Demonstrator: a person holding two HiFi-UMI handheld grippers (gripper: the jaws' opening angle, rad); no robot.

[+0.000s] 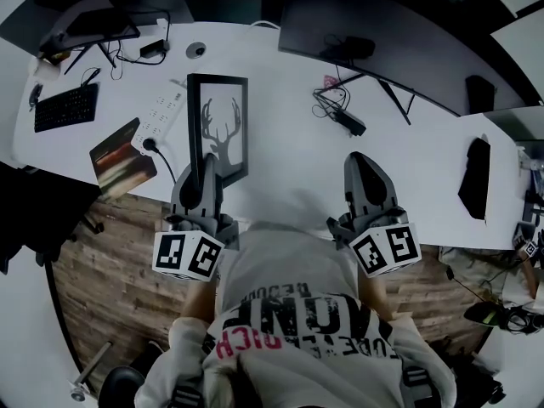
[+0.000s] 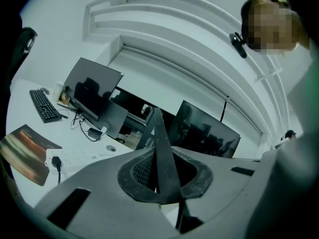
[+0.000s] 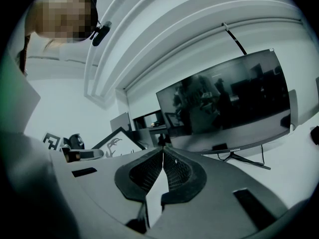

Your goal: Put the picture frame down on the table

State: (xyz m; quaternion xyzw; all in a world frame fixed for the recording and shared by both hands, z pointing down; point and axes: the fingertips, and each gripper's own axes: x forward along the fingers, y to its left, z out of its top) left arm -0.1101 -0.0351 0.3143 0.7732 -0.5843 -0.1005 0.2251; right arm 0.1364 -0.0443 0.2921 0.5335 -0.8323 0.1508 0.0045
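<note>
Left gripper (image 1: 206,167) is clamped on the near edge of the antler picture frame (image 1: 218,130), holding it low over the white desk (image 1: 289,100), while the right gripper (image 1: 365,167) is closed and empty; I reckon it needs lowering flat, then releasing.

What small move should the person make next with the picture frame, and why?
Probably lower the left hand-held gripper so the picture frame settles onto the white table. Its jaws are shut on the frame's near edge, the frame looks tilted rather than flat, and the right hand-held gripper is shut and empty.
</note>
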